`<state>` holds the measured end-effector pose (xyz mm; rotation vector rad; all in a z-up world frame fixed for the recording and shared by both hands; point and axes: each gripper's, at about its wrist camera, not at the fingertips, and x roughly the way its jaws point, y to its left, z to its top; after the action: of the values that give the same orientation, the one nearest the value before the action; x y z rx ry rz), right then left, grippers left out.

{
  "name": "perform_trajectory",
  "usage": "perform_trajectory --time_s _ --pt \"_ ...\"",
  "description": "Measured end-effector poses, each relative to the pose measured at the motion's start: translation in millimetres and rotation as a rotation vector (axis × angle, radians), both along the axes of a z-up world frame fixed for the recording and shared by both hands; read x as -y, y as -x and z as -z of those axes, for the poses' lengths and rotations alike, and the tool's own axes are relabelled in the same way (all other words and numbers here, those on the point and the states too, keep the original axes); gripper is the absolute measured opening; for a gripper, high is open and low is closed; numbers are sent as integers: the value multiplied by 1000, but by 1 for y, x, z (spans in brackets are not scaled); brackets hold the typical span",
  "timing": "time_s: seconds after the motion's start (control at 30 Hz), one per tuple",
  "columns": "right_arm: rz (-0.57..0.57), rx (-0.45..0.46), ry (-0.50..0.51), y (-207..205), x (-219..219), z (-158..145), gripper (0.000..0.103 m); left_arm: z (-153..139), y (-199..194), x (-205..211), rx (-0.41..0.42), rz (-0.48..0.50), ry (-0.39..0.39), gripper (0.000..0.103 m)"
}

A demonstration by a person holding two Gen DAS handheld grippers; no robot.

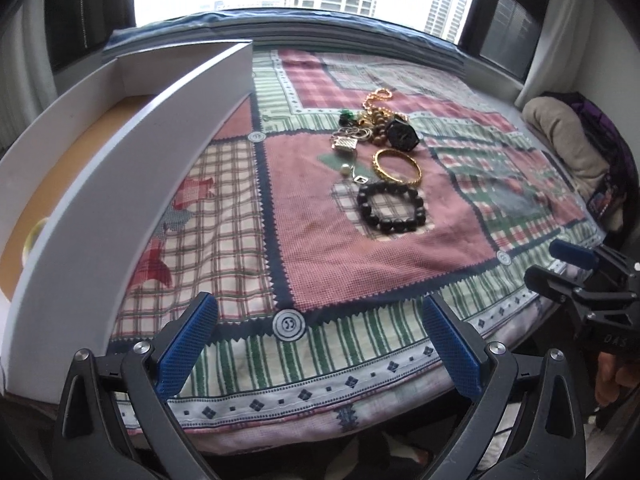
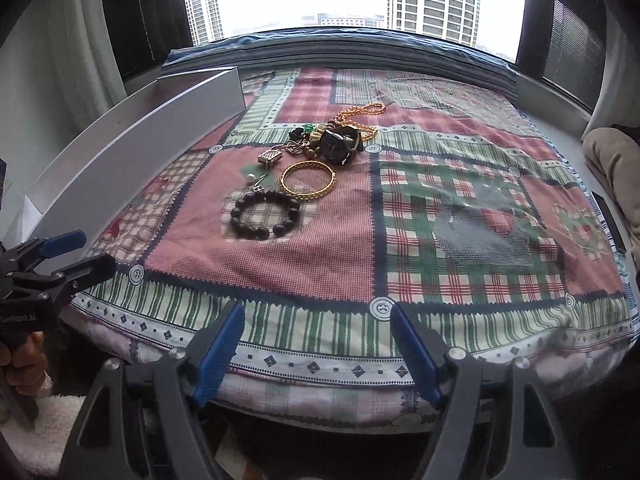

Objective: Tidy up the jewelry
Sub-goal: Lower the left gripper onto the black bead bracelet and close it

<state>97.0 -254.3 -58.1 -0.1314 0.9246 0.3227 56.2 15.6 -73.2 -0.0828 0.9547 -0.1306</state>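
Observation:
A pile of jewelry lies on a patchwork cloth (image 1: 320, 248): a black bead bracelet (image 1: 391, 209) (image 2: 265, 214), a gold bangle (image 1: 397, 165) (image 2: 308, 179), a black watch (image 1: 404, 133) (image 2: 339, 142), a gold bead chain (image 1: 376, 98) (image 2: 362, 111), a silver pendant (image 1: 345, 145) (image 2: 269, 157) and a pearl (image 1: 344, 168). A white drawer box (image 1: 132, 168) (image 2: 132, 148) stands at the left. My left gripper (image 1: 320, 340) is open and empty over the near edge. My right gripper (image 2: 318, 348) is open and empty, also near the front edge.
A pale ring-shaped object (image 1: 34, 236) lies inside the box on its brown floor. A window ledge (image 2: 344, 46) runs along the far side. A beige cushion (image 1: 560, 140) (image 2: 616, 168) sits at the right. Each gripper shows in the other's view (image 1: 576, 272) (image 2: 52, 264).

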Motion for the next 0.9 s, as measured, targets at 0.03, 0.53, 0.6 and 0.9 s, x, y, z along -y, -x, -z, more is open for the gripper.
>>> perform_trajectory --time_s 0.03,0.53,0.6,0.9 --pt "-4 -3 -2 -1 0 2 77 2 -4 3 -10 9 -2 101" --pt "-13 -30 -54 -16 12 11 77 41 -123 57 -82 93 -110 87" --pt "-13 -40 -63 -16 14 13 77 50 -127 63 -90 100 -144 83" --pt "8 -50 -77 -20 21 18 77 51 -128 73 -99 133 -142 17"
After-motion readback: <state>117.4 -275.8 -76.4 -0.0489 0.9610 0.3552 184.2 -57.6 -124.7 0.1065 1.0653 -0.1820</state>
